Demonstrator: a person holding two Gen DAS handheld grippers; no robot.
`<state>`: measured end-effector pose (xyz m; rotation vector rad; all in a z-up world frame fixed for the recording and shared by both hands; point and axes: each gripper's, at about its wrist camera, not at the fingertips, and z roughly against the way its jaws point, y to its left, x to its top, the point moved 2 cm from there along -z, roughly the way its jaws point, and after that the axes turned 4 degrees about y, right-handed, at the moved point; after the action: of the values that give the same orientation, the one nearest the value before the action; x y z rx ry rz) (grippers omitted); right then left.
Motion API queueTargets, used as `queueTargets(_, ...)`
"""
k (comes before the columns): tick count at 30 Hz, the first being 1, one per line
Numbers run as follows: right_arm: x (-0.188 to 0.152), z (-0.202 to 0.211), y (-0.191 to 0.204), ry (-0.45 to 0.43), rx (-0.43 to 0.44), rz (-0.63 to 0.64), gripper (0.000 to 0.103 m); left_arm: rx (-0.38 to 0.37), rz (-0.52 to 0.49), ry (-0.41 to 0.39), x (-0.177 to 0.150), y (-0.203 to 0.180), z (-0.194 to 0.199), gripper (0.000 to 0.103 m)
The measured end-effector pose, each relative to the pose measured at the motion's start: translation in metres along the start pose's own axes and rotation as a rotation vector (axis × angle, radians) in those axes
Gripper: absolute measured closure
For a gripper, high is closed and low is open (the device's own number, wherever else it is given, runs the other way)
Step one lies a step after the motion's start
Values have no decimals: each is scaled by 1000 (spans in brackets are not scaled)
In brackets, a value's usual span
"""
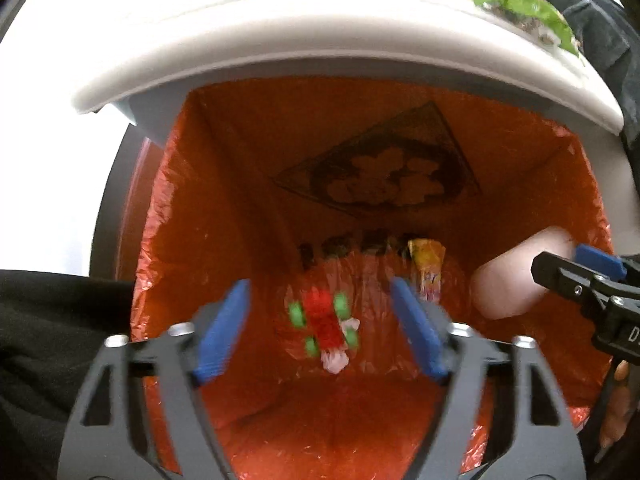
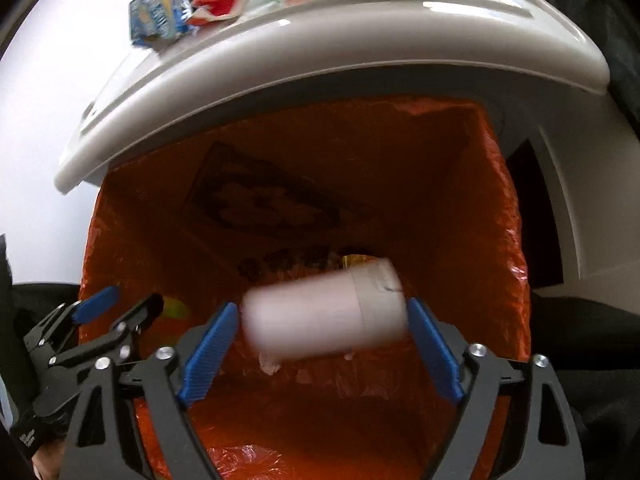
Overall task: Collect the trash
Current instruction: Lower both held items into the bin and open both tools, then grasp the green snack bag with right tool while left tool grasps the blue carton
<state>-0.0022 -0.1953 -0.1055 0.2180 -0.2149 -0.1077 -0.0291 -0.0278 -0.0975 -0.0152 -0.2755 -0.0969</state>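
Both grippers hover over an open bin lined with an orange-red bag (image 1: 248, 184), which also shows in the right wrist view (image 2: 420, 184). My left gripper (image 1: 320, 328) is open; a blurred red, green and white wrapper (image 1: 326, 322) is in the air between and below its fingers. My right gripper (image 2: 322, 344) is open; a pale pink bottle with a grey cap (image 2: 324, 314) lies blurred between its fingers, with a gap at each side. The bottle (image 1: 516, 276) and the right gripper (image 1: 576, 276) show at the right of the left wrist view. A yellow wrapper (image 1: 428, 268) lies in the bag.
The bin's white lid (image 1: 320, 32) stands raised behind the opening, also in the right wrist view (image 2: 360, 44). Behind it lie a green wrapper (image 1: 520, 4), a blue packet (image 2: 158, 20) and a red-white wrapper (image 2: 218, 2). A black sleeve (image 1: 52, 320) is at left.
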Motion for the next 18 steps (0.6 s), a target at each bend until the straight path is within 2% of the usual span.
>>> queueTargets(9,2,13,-6,-43,14,-26,15,33,-62,-45,0,-9,10,25)
queueTargets(12,5,22,-7,-71,19,-36,15,21,-56,-78,2,-8,21,25)
queueTargets(14,10,30,-7,-99,27,-42,15,5,-48,-110,5,-7,30,25)
queueTargets(18,25,59,-7,-170,48,-26,15,-47,-17,-264,17,0,74,25)
